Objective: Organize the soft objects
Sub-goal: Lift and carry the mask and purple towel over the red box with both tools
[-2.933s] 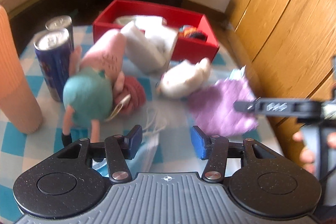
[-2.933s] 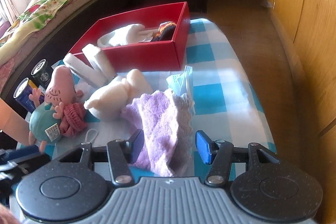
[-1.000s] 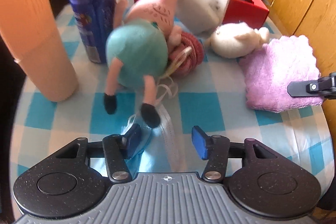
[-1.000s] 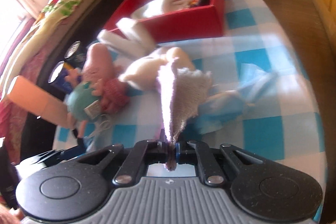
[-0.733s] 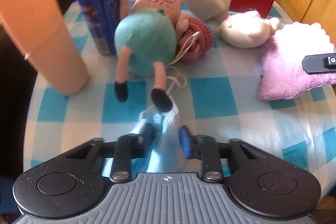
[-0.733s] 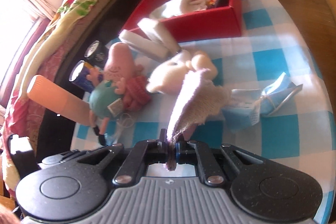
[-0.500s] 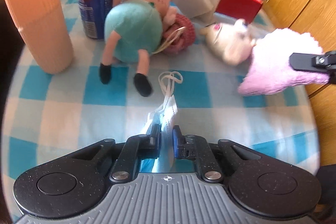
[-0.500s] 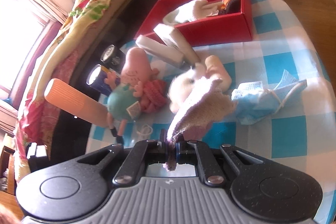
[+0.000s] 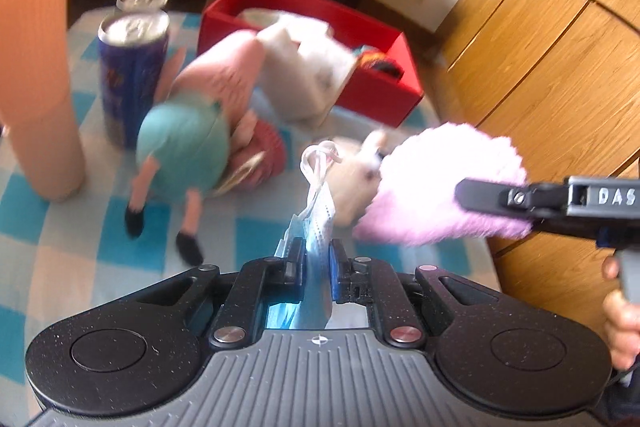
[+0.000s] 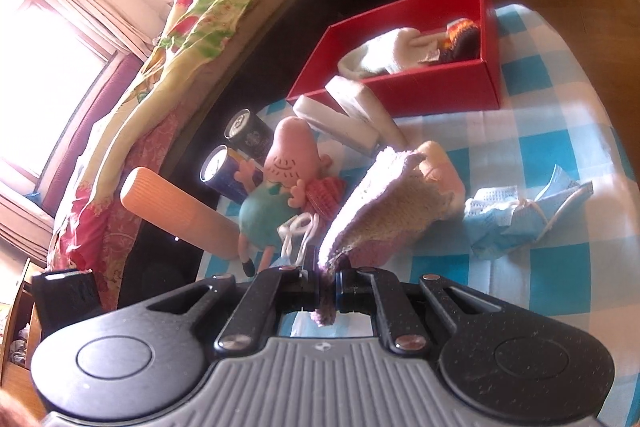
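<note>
Both loads are lifted off the tabletop (image 10: 560, 131); the left gripper (image 9: 314, 259) has its jaws clenched on a face mask (image 9: 318, 215), the right gripper (image 10: 326, 285) on a purple cloth (image 10: 384, 203) (hanging limp); next, I judge, carry both to the red box (image 10: 436, 91) at 12 o'clock.

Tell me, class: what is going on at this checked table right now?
A person is sorting soft things with two tools. The left hand-held gripper is shut on a blue face mask, lifted off the checked table. The right hand-held gripper is shut on a purple towel, also raised. The red box already holds some soft items; the pig plush and white plush still lie outside it.
</note>
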{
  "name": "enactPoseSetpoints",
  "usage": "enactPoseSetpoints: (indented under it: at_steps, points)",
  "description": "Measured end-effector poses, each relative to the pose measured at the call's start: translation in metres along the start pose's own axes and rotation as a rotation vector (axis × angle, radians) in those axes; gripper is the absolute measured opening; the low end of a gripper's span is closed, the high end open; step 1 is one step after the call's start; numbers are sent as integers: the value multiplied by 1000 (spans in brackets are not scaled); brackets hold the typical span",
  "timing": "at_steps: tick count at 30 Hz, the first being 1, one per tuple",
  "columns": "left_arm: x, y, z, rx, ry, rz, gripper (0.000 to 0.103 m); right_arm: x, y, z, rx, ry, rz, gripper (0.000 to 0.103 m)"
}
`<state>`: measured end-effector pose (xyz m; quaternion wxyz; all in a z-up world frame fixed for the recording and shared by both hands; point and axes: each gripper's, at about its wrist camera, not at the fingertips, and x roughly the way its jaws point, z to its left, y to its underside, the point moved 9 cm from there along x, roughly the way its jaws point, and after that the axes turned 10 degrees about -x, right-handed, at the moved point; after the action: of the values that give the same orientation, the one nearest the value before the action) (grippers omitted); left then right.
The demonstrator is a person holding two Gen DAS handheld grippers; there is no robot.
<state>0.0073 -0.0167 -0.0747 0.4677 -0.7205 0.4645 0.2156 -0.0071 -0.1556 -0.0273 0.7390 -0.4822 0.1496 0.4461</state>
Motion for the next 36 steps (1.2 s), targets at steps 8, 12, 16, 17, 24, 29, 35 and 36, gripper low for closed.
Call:
enactPoseSetpoints:
  at_steps: [8, 12, 16, 17, 24, 29, 35, 36]
  points:
    - [-20, -36, -28, 24, 55, -117, 9, -19, -19, 5, -43, 15, -83, 0]
    - [-22, -53, -38, 32, 57, -161, 10, -28, -30, 6, -71, 44, -131, 0]
    - [-20, -66, -43, 37, 69, -181, 10, -36, -41, 3, -83, 62, -172, 0]
    - [-19, -69, -43, 38, 69, -186, 10, -37, -43, 3, -85, 66, -180, 0]
    - [-15, -87, -49, 61, 77, -217, 11, -41, -62, 7, -137, 110, -240, 0]
    - [-12, -101, -54, 79, 80, -241, 11, -37, -72, 6, -145, 121, -261, 0]
    - [-3, -118, -57, 85, 76, -260, 12, -32, -88, 4, -184, 148, -287, 0]
    - [-2, -120, -57, 88, 75, -262, 12, -31, -92, 3, -189, 151, -293, 0]
